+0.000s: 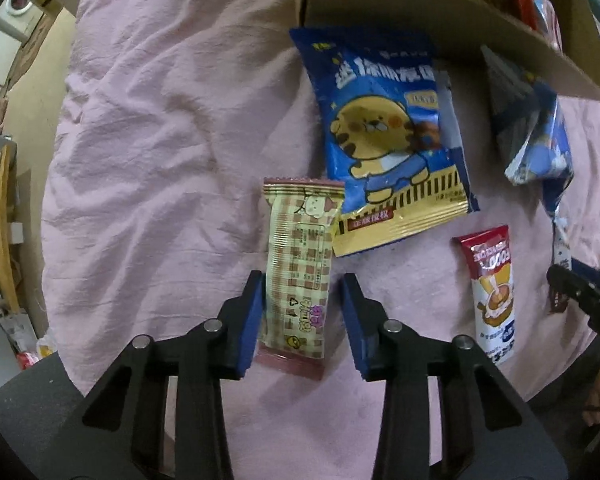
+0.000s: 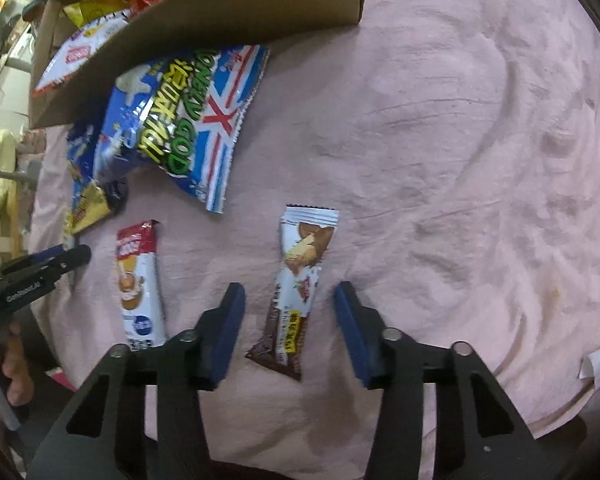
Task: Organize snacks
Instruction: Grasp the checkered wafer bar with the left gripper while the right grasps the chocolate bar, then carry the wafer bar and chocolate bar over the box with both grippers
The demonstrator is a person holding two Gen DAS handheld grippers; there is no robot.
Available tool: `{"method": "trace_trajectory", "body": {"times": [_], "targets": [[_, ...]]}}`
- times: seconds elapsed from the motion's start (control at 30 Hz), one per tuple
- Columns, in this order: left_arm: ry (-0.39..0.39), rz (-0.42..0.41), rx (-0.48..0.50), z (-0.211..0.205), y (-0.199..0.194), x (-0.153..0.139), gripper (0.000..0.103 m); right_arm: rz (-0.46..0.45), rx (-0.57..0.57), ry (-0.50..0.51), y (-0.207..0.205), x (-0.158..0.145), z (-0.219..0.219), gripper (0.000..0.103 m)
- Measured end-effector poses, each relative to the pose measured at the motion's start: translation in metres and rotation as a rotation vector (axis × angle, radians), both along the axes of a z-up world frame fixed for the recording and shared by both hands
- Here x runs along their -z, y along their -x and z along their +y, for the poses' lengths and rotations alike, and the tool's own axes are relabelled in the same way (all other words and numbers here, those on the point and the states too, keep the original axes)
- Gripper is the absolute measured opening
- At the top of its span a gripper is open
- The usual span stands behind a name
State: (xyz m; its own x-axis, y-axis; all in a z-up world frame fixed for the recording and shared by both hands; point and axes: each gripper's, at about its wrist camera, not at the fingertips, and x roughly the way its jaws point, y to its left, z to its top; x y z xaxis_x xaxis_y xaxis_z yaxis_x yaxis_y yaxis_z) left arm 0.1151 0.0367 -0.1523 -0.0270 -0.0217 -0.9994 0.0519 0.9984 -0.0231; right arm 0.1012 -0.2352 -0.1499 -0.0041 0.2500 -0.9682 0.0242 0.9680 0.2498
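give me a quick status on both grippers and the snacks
Left gripper straddling plaid bar, one pad touching, not clamped. Right gripper open around chocolate bar. Red-and-white bar lies between them; nothing blocking.

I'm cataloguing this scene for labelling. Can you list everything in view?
Cardboard box: one, brown, top edge, holding snack bags.
Tiger bag: one, blue and yellow, below the box.
Flag-print bag: one, blue, red and white, beside the box.
Plaid bar: one, cream, between the left fingers.
Red-topped bar: one, red and white, between the two grippers.
Chocolate bar: one, white and brown, between the right fingers.
Pink cloth: one, under everything.
Left gripper: one, black, blue pads.
Right gripper: one, same.
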Motion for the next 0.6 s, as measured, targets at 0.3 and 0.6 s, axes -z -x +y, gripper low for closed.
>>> {"method": "trace_trajectory", "body": {"times": [0.3,0.6], "targets": [[-0.014,-0.018,0.014,-0.015,-0.001,0.0,0.022,-0.052,-0.104,0.1,0.013,0.003,0.02,0.019],[-0.015,-0.098,-0.049,-0.005,0.007,-0.027,0.022,-0.168,-0.002,0.013,0.01,-0.035,0.012,0.018]]}}
